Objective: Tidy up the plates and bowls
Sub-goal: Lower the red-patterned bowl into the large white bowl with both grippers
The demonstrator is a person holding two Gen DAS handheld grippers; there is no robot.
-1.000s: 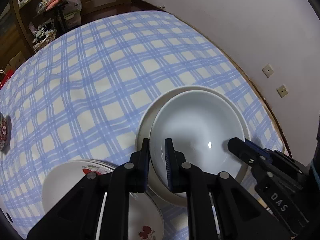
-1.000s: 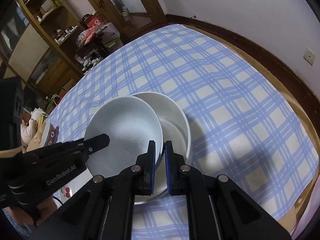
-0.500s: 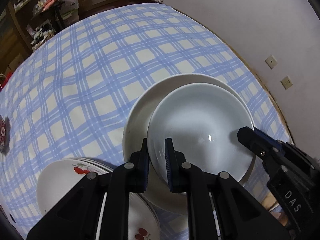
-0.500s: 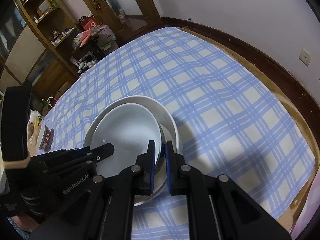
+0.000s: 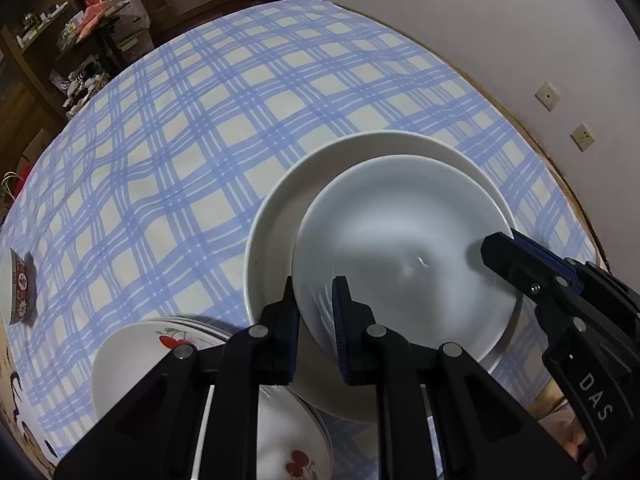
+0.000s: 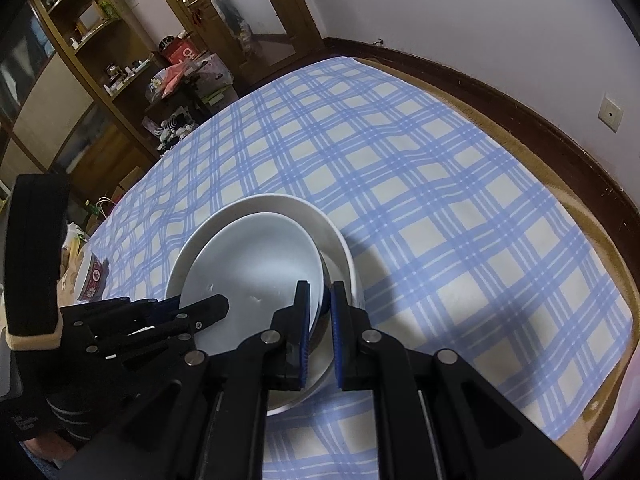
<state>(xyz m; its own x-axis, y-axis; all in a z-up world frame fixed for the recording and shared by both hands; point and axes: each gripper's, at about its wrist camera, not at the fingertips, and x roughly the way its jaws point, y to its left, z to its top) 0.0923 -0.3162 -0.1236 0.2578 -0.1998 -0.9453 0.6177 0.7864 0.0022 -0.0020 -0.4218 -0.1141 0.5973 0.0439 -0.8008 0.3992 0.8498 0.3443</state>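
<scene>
A: Blue-and-cream checked cloth covers the surface (image 5: pixel 180 168), with a pale wall behind it and dark wooden shelving (image 6: pixel 80 80) off in the far corner.

B: And the main piece?

A: A smooth white ceramic bowl (image 5: pixel 400 248) sits tilted inside a larger, cream-white ceramic bowl (image 5: pixel 280 208), which rests on the cloth near the wall-side edge. In the right wrist view the same pair appears, smaller bowl (image 6: pixel 256 264) nested in the bigger one (image 6: pixel 336 240).

B: Who has hold of it?

A: Both. The left gripper (image 5: pixel 314 300) straddles the near rim of the white bowl, one finger outside, one inside; its jaws are opening, though the rim is between them and the pads look to be against it. The right gripper (image 6: pixel 320 308) is nearly shut, pinching the opposite rim between its blue-padded fingers (image 6: pixel 338 320).

B: Each visible to the other?

A: Yes, the right gripper's tip (image 5: pixel 520 260) shows over the bowl's far side from the left camera.

B: Anything nearby?

A: A stack of white plates with red cherry prints (image 5: pixel 132 356) lies just beside the large bowl, touching or nearly so. A small red-patterned bowl (image 5: pixel 18 288) stands well apart at the cloth's edge.
</scene>
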